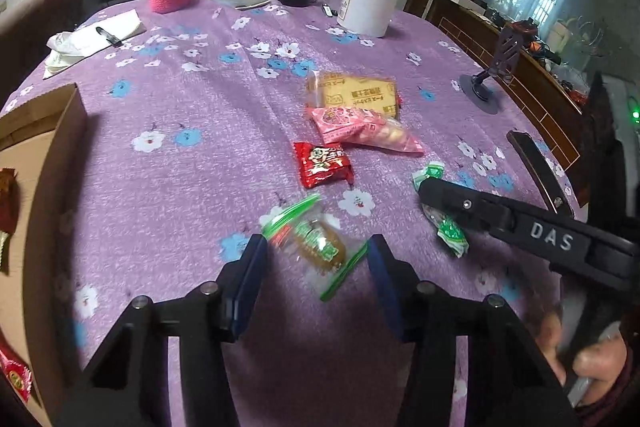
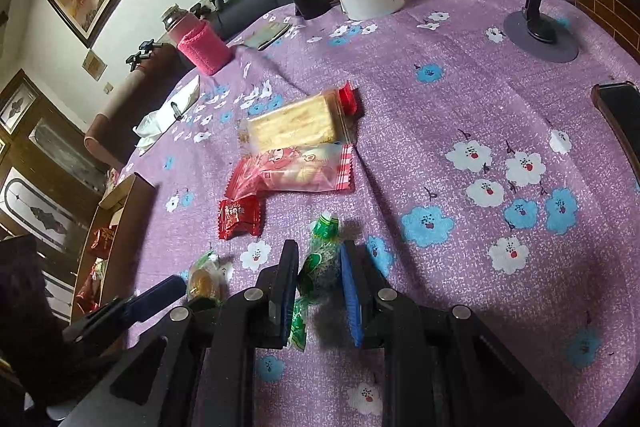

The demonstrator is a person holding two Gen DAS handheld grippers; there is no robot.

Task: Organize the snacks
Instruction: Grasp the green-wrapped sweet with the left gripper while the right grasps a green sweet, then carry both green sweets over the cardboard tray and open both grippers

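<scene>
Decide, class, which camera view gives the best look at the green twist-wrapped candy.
The right wrist view: the green twist-wrapped candy sits centred between the right tongs, its whole wrapper showing. In the left wrist view the right tongs' arm crosses over the candy, leaving only its two ends visible.

Soft window daylight, fisheye-warped edges, slight motion blur.

Mid-frame lie a tan cracker pack (image 1: 352,93), a pink biscuit pack (image 1: 362,129) overlapping it, and a red sachet (image 1: 323,163). Lower down: a green-edged clear cake packet (image 1: 316,243), blurred, and a green twist-wrapped candy (image 2: 322,263).
</scene>
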